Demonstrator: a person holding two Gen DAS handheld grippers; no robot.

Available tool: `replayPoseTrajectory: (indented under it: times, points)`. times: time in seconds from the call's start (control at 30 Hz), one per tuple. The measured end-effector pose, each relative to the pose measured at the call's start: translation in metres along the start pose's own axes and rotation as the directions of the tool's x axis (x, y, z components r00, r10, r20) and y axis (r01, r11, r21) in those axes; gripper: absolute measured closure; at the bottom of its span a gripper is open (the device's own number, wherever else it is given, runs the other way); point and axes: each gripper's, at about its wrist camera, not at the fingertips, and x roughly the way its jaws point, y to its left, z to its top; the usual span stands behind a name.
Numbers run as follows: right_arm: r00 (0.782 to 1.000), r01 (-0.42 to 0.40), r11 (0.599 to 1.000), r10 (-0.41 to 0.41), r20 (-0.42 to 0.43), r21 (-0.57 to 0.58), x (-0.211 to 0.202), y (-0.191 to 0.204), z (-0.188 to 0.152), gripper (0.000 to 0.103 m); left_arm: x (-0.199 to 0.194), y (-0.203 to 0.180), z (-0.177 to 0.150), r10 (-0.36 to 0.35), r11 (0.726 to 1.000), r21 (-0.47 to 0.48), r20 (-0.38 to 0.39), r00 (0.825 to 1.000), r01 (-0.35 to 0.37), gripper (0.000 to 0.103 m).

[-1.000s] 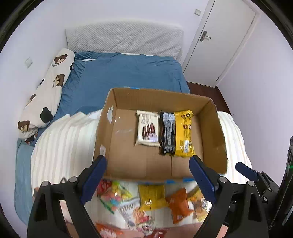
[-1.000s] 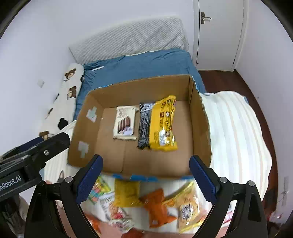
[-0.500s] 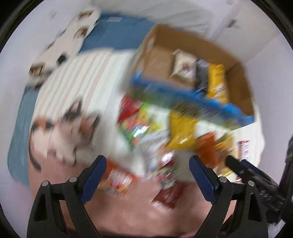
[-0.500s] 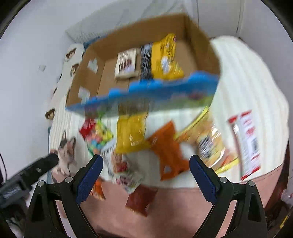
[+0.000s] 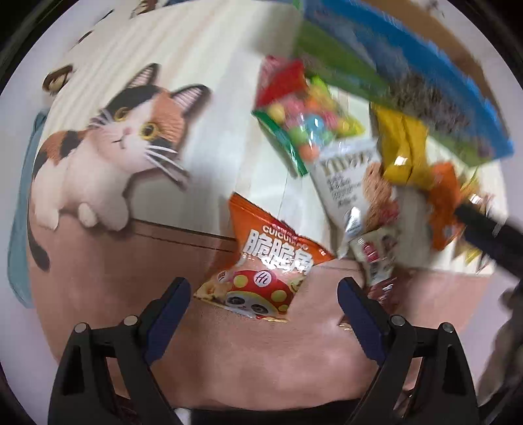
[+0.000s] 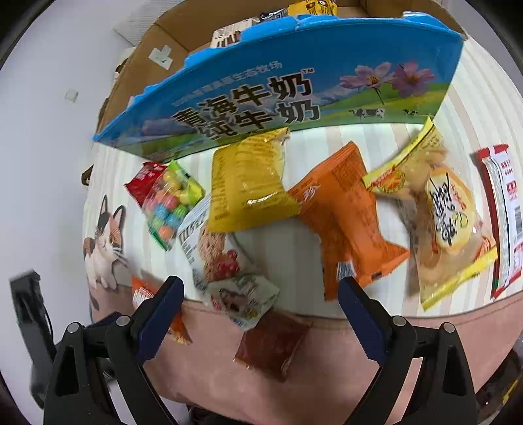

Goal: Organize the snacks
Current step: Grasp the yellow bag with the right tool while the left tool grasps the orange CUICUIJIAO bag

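On the bed, a blanket with cream stripes, a pink border and a printed calico cat carries everything. Largest on it is the cardboard box, its near wall printed blue and green; over that wall a pale packet and a yellow one show inside, though most of the interior is hidden. The loose snacks lie just outside that wall: a yellow pouch, an orange bag, a clear-and-yellow bag, a candy bag, a small dark-red sachet. The pink border near the blanket's edge is mostly bare. The left gripper hangs over an orange mushroom-print packet, jaws spread, apparently not touching. The right gripper is spread too, empty, above a small white packet.
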Motion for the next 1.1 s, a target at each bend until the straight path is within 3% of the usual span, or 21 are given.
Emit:
replayPoseTrajectory:
  times: [0.1,0.2,0.3,0.4,0.47,0.53,0.8,0.97,1.0,1.07,1.1]
  points:
    - [1.000,0.016,1.000,-0.015,0.017,-0.006,0.004,0.004,0.014,0.006,0.017,-0.011,0.006,0.049,0.998,0.045,-0.012,0.999,-0.048,0.011]
    - [0.999,0.025,0.999,-0.024,0.035,-0.025,0.013,0.016,0.031,0.006,0.029,-0.009,0.015,0.051,0.999,0.007,-0.016,0.999,-0.051,0.011]
    - [0.998,0.057,0.997,-0.055,0.044,-0.043,0.027,0.030,0.047,0.007,0.035,0.010,0.026,0.043,0.991,-0.124,-0.027,0.999,-0.046,0.028]
    - [0.995,0.096,0.994,-0.095,0.027,-0.042,0.047,0.036,0.059,0.018,0.038,0.025,0.033,-0.017,0.976,-0.217,-0.033,0.999,0.009,0.028]
    - [0.994,0.107,0.994,-0.107,-0.002,-0.038,0.063,0.037,0.065,0.034,0.038,0.025,0.035,-0.028,0.975,-0.220,-0.036,0.999,0.019,0.028]
    - [0.992,0.125,0.991,-0.126,-0.012,-0.046,0.072,0.037,0.067,0.039,0.038,0.025,0.037,-0.031,0.977,-0.214,-0.043,0.999,0.021,0.028]
    - [0.996,0.093,0.989,-0.094,-0.003,-0.112,0.040,0.027,0.032,0.044,0.042,0.044,0.026,-0.123,0.949,-0.302,-0.076,0.990,0.094,0.026]
    - [0.998,0.061,0.992,-0.061,0.006,-0.109,0.016,0.014,-0.008,0.044,0.050,0.044,0.018,-0.098,0.944,-0.322,-0.064,0.993,0.072,0.027]
    - [0.998,0.060,0.993,-0.060,0.005,-0.102,0.013,0.011,-0.015,0.044,0.050,0.044,0.015,-0.087,0.943,-0.327,-0.045,0.995,0.067,0.028]
    - [0.999,0.049,0.995,-0.050,-0.005,-0.082,0.014,0.008,-0.026,0.044,0.048,0.029,0.014,-0.044,0.958,-0.283,-0.012,0.999,0.039,0.055]
    - [0.999,0.049,0.996,-0.050,-0.011,-0.077,0.015,0.005,-0.035,0.044,0.049,0.014,0.013,-0.022,0.970,-0.241,-0.007,1.000,0.020,0.056]
